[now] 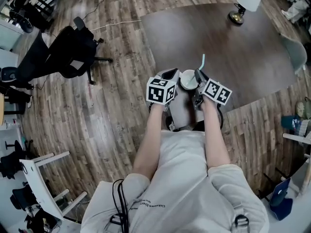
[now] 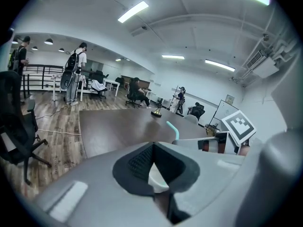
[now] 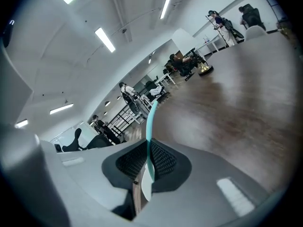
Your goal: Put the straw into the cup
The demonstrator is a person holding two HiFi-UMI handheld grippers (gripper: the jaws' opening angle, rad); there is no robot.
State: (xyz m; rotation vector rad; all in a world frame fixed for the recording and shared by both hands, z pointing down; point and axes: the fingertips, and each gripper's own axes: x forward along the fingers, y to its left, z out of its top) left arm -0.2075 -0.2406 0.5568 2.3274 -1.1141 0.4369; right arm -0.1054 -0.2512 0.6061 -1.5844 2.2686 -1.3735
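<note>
Dark worktop [image 1: 252,42] lies below; left hand-held gripper [image 2: 154,150] pinches the white cup [image 2: 157,178] by its rim, right hand-held gripper [image 3: 147,148] pinches the teal straw [image 3: 151,122].

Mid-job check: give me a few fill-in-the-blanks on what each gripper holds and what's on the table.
The right gripper is shut on a teal ____.
The left gripper is shut on the rim of a white ____.
At the far end of the dark table stands a ____ with a white shade.
Missing words: straw; cup; lamp.
</note>
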